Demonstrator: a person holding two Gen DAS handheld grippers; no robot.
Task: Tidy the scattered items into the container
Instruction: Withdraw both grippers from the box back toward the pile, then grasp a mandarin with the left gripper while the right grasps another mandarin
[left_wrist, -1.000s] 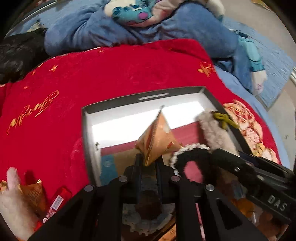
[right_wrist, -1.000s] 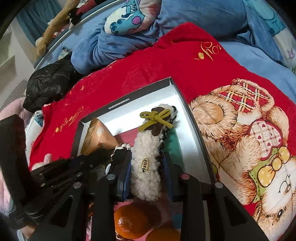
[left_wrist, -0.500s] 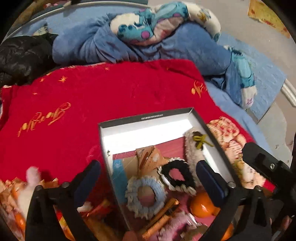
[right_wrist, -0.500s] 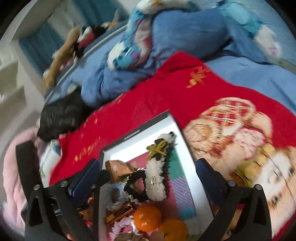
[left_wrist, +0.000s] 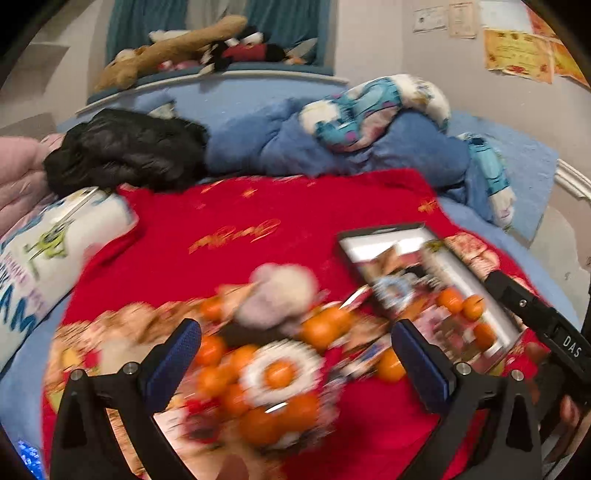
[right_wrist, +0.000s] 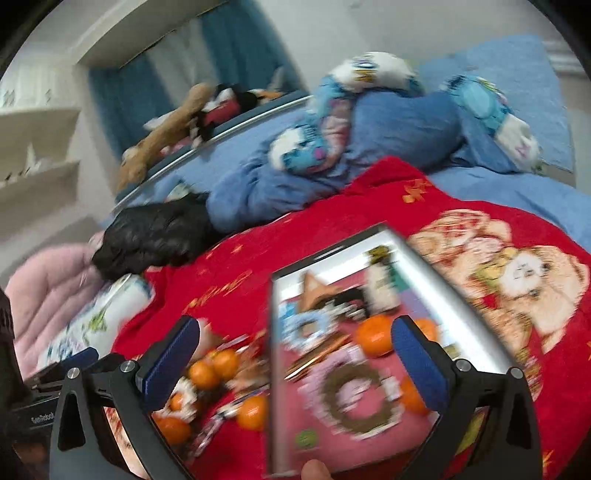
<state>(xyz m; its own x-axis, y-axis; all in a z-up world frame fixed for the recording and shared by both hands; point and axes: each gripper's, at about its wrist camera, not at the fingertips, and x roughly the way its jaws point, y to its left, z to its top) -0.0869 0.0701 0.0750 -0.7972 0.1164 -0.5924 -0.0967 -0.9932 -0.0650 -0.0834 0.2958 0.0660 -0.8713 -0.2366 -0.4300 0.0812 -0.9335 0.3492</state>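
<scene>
Task judged part-complete: the box (right_wrist: 436, 280) on the red blanket (left_wrist: 258, 206) already holds oranges (right_wrist: 373, 334), scrunchies (right_wrist: 354, 391), a fleecy hair clip (right_wrist: 378, 284) and a brown wrapper, though blur hides finer detail. Outstanding is a loose pile (left_wrist: 266, 354) beside the box on its left: many oranges, a white scrunchie (left_wrist: 280, 373), a pale fluffy item (left_wrist: 280, 295) and snack packets. Left gripper (left_wrist: 295, 354) and right gripper (right_wrist: 295, 347) are both spread wide and carry nothing.

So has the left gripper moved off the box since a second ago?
Yes. The left gripper, jaws open and empty, has pulled back and swung left: the box it hung over now sits to its right, and the loose oranges lie between its jaws.
</scene>
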